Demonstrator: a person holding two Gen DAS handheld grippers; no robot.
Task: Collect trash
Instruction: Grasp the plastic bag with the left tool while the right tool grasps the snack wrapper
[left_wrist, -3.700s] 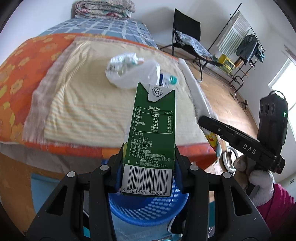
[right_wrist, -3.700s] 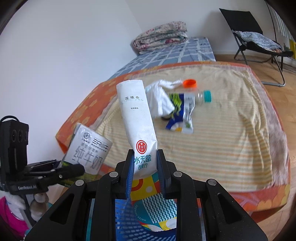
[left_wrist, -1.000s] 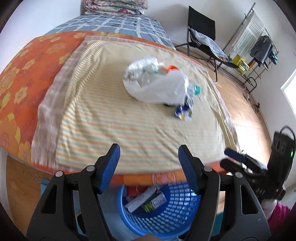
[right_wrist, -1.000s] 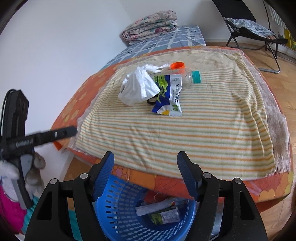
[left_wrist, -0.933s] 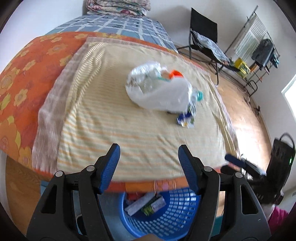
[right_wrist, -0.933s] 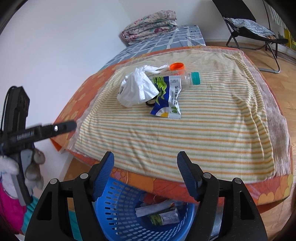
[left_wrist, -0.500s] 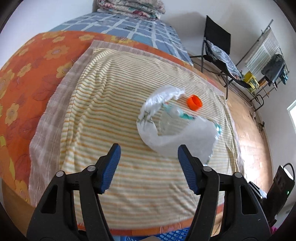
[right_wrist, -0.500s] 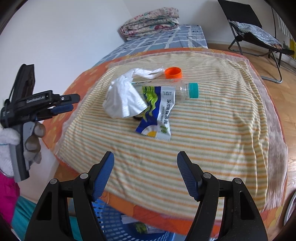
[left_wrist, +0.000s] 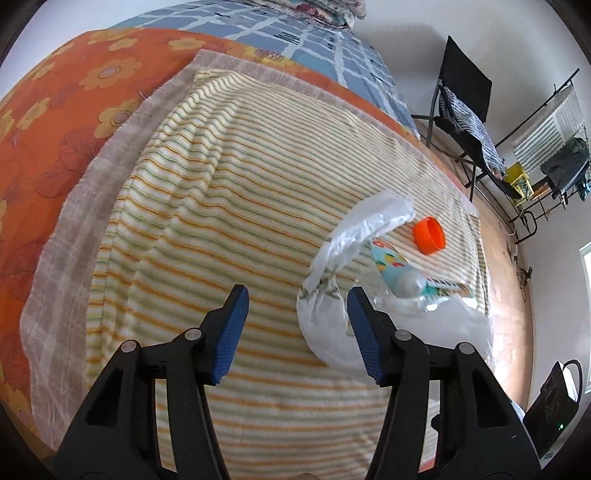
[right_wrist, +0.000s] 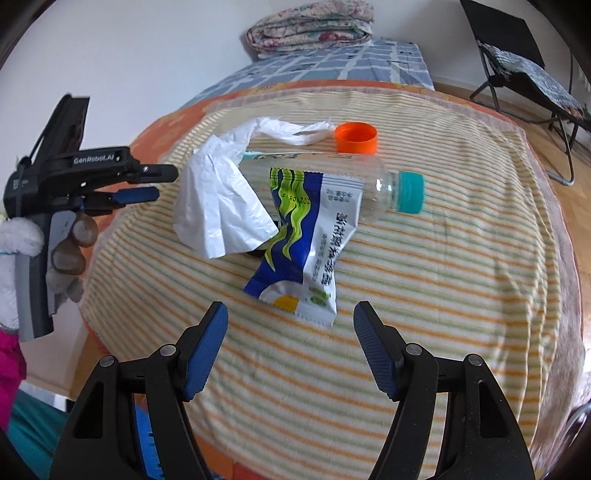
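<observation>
Trash lies on the striped blanket (right_wrist: 424, 295): a white plastic bag (right_wrist: 218, 206), a clear bottle with a teal cap (right_wrist: 373, 188), a blue-white snack wrapper (right_wrist: 310, 243) and an orange lid (right_wrist: 356, 137). My right gripper (right_wrist: 291, 347) is open and empty, just short of the wrapper. My left gripper (left_wrist: 297, 328) is open and empty, with the bag (left_wrist: 332, 325) against its right finger; it also shows at the left of the right wrist view (right_wrist: 147, 184). The bottle (left_wrist: 410, 284) and lid (left_wrist: 428, 240) lie beyond.
The blanket covers an orange flowered bed (left_wrist: 55, 110) with folded quilts (right_wrist: 310, 26) at its head. A blue basket edge (right_wrist: 147, 443) shows below the bed's near edge. A black folding chair (right_wrist: 517, 62) and a clothes rack (left_wrist: 554, 147) stand on the wooden floor.
Both grippers dropped their cartons into the blue basket, opened, and moved up and forward over the bed. The trash pile is now much closer to both.
</observation>
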